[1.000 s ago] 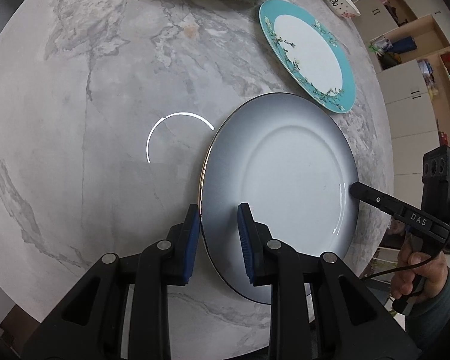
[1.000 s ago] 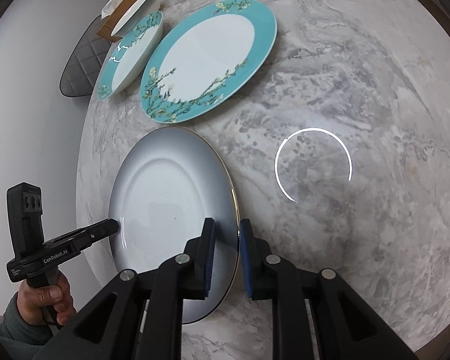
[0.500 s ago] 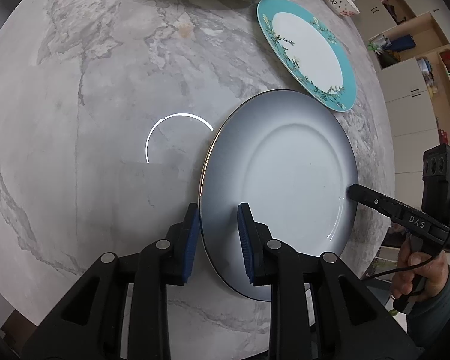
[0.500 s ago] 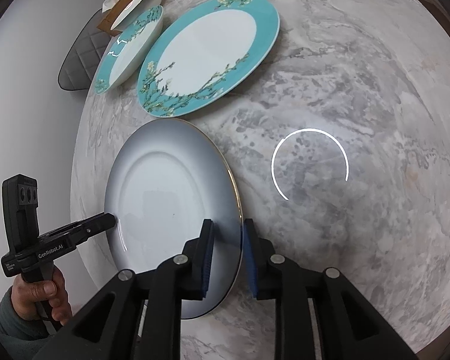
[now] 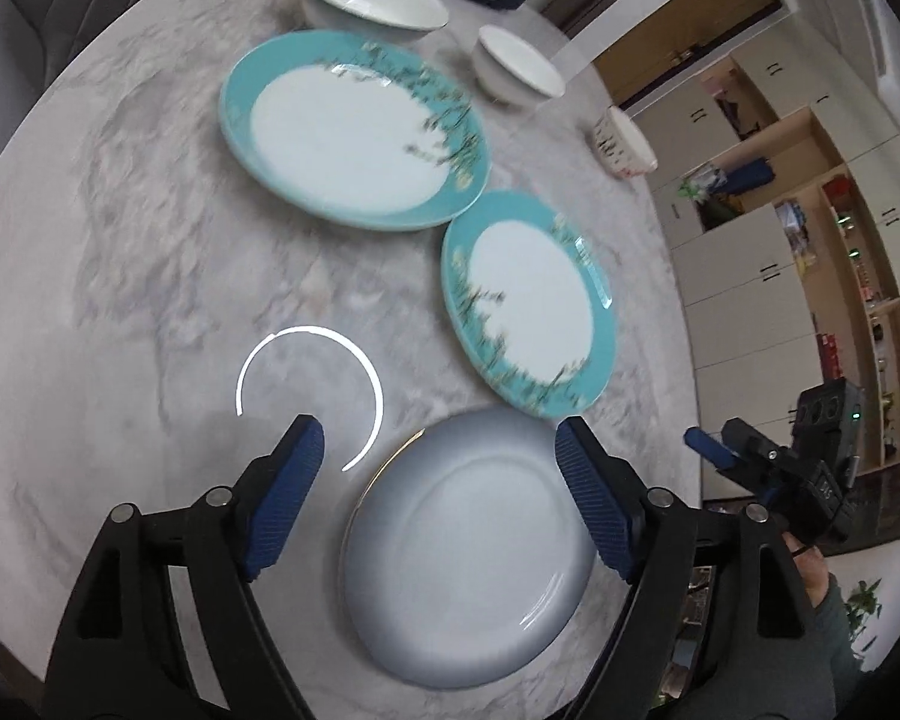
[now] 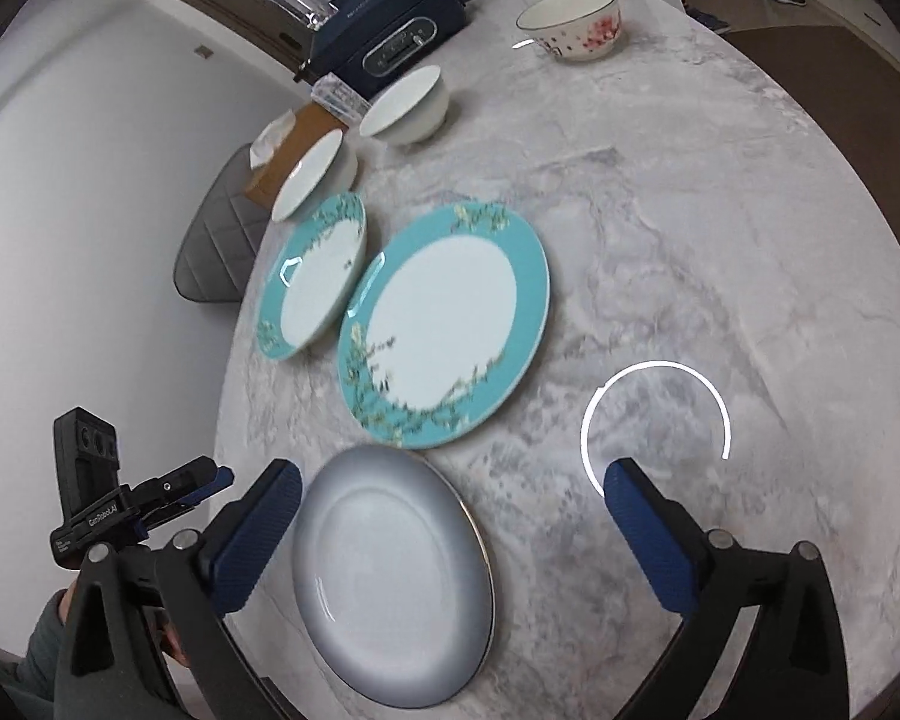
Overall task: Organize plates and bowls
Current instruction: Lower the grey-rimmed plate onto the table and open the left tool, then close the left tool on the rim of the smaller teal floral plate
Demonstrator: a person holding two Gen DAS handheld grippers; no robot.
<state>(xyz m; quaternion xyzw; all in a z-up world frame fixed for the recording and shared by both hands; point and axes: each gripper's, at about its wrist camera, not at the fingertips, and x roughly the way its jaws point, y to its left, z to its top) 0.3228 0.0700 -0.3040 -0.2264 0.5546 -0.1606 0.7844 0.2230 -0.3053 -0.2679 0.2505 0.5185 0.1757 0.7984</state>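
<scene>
Left wrist view first: the left gripper (image 5: 438,462) has its jaws opening wide, nothing pinched. The grey plate (image 5: 468,558) lies flat on the marble table (image 5: 102,252), below and between the blue pads (image 5: 288,498), which don't touch it. Using the grey plate as the landmark: one small teal plate (image 5: 531,300) sits just beyond it, almost touching its far rim, and one big teal plate (image 5: 354,126) is further out to the left. Past those, three bowls: a big white bowl (image 5: 372,0), a small white bowl (image 5: 516,72) and a flowered bowl (image 5: 624,141) near the table edge. The right gripper (image 5: 714,450) shows off to the right of the grey plate, clear of it.

Right wrist view: the right gripper (image 6: 450,480) is opening too, jaws spread wide and empty. The grey plate (image 6: 390,582) lies on the table (image 6: 690,210) between the pads, untouched. So three plates in all: the big teal plate (image 6: 444,324) just beyond the grey one, the small teal plate (image 6: 315,282) further left of that. Same three bowls further back: big white bowl (image 6: 312,174), small white bowl (image 6: 405,105), flowered bowl (image 6: 573,24). The left gripper (image 6: 225,477) sits just left of the grey plate.
</scene>
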